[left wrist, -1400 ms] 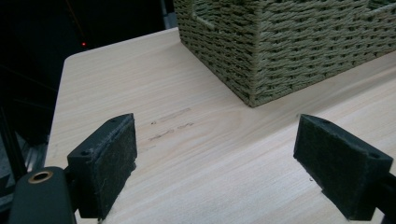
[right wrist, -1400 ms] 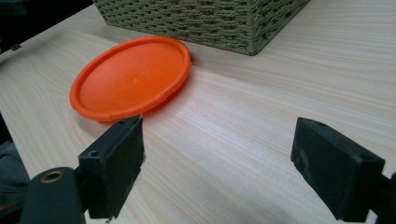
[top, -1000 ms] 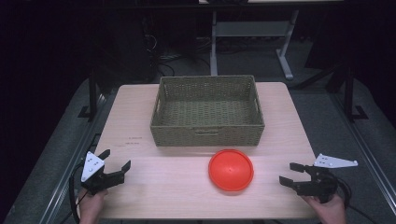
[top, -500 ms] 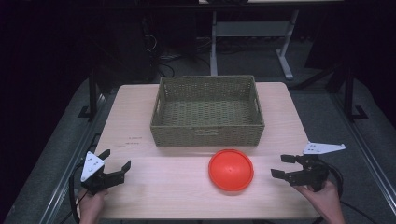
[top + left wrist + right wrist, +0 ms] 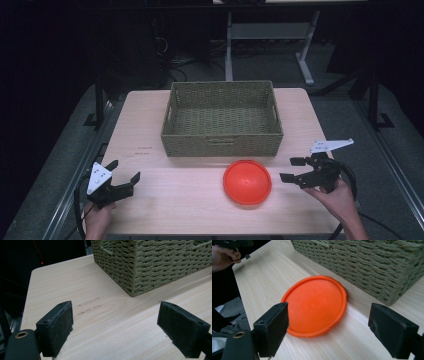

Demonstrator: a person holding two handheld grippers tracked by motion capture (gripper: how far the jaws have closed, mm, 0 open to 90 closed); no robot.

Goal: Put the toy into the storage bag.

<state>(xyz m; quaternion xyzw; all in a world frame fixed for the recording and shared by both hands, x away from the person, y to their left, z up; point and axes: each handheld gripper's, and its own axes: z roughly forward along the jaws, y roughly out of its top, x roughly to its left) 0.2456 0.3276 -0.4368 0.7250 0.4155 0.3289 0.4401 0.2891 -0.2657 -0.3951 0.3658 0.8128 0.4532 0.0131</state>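
Note:
An orange dome-shaped disc (image 5: pixel 247 181) lies flat on the wooden table (image 5: pixel 170 200), just in front of a woven olive basket (image 5: pixel 222 120). My right gripper (image 5: pixel 292 169) hovers open a short way to the disc's right, its jaws pointing at it. In the right gripper view the disc (image 5: pixel 315 305) lies between and beyond the two spread black jaws, with the basket wall (image 5: pixel 372 265) behind. My left gripper (image 5: pixel 123 175) stands open at the table's front left, with nothing between its jaws. The left gripper view looks over bare table (image 5: pixel 105 322) toward the basket's corner (image 5: pixel 140 267).
The basket is empty and takes up the table's middle back. Faint printed marks (image 5: pixel 90 306) lie on the table left of the basket. Beyond the table are a dark floor and a metal stand (image 5: pixel 265 35). The person's left hand (image 5: pixel 223 256) shows far off in the right gripper view.
My right gripper has moved left and a little forward, from the table's right edge to close beside the orange disc. The left gripper has stayed put.

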